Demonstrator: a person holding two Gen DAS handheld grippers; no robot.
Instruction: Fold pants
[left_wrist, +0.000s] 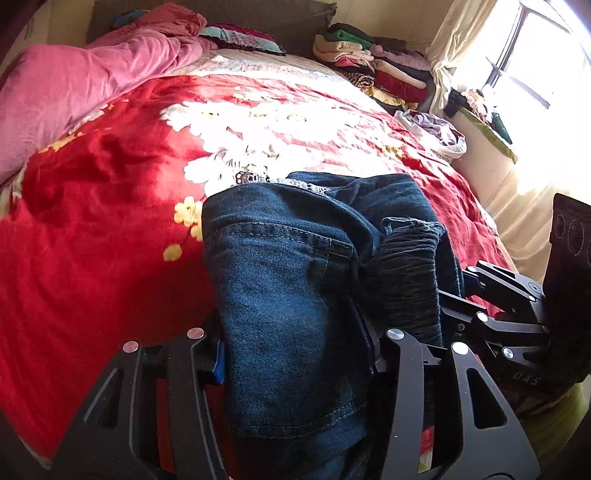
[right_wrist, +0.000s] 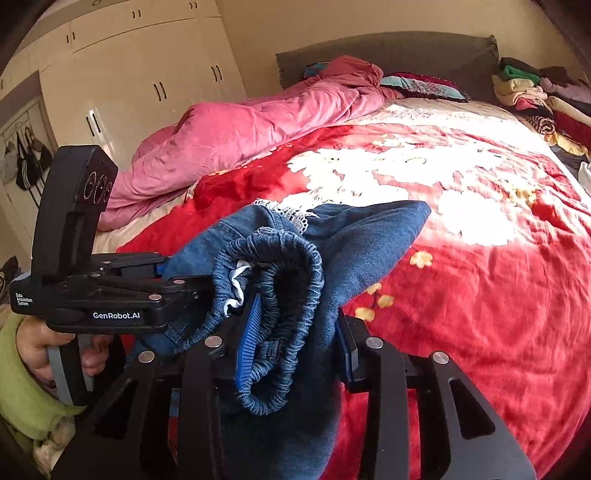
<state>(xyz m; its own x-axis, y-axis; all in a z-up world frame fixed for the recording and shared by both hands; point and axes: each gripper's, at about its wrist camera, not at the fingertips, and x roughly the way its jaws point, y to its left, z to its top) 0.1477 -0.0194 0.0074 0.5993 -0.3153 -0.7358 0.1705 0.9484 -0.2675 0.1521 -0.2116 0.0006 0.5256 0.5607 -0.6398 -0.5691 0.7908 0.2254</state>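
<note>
Dark blue jeans (left_wrist: 288, 280) hang bunched and lifted over the red floral blanket (left_wrist: 110, 221). My left gripper (left_wrist: 295, 354) is shut on a thick fold of denim that fills the gap between its blue pads (left_wrist: 219, 360). In the right wrist view the elastic waistband (right_wrist: 280, 258) of the jeans (right_wrist: 362, 240) curls around the left pad, and my right gripper (right_wrist: 295, 350) is shut on that bunched waist. The two grippers sit close side by side: the right one (left_wrist: 509, 314) shows at the left view's right edge, and the left one (right_wrist: 110, 291), held by a hand in a green sleeve (right_wrist: 22, 387), at the right view's left.
A pink quilt (right_wrist: 240, 133) lies heaped along the bed's far left side. Stacks of folded clothes (left_wrist: 373, 66) line the headboard corner, with a bag of laundry (left_wrist: 436, 133) beside a bright window (left_wrist: 535, 55). Cream wardrobes (right_wrist: 129, 66) stand beyond the bed.
</note>
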